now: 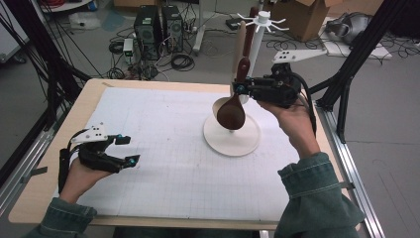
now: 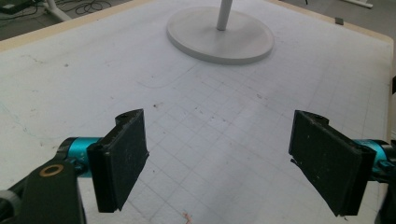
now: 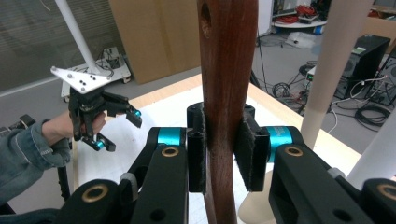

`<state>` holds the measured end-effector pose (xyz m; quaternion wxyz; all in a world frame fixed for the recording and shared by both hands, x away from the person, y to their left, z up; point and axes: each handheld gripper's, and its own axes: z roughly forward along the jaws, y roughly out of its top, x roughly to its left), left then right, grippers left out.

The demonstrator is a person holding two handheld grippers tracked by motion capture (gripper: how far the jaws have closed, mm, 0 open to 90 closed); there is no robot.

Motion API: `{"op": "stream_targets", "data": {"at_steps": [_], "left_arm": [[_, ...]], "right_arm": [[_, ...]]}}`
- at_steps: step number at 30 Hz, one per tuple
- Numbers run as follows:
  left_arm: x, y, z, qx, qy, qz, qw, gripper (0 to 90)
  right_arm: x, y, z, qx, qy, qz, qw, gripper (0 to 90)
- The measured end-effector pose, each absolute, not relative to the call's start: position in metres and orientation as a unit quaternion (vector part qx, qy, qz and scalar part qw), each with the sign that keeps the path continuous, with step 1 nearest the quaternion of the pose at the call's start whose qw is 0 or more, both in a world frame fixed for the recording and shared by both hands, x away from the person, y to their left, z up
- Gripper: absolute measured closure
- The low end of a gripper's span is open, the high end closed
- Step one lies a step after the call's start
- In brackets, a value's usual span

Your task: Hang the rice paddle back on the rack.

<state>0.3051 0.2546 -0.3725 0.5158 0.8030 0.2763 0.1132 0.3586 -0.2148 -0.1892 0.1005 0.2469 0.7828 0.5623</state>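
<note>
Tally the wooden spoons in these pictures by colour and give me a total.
Dark brown wooden spoon, clamped by its handle in the right gripper: 1
Pale wooden spoon, hanging on the white rack: 1
Total: 2

Even, soft overhead light on your white mat (image 1: 163, 148), faint shadows under the stand base (image 1: 232, 136), no glare — high view slightly soft and low in detail, dark wooden spoon (image 3: 227, 93) close to your right gripper's lens, blurred — background softer.
</note>
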Motion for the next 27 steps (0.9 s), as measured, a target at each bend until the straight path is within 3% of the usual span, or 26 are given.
{"op": "stream_targets", "data": {"at_steps": [27], "left_arm": [[0.304,0.258,-0.371,0.800,0.280,0.117,0.518,19.5]], "right_arm": [[0.373,-0.222,-0.142,0.267,0.767,0.569,0.129,76.2]]}}
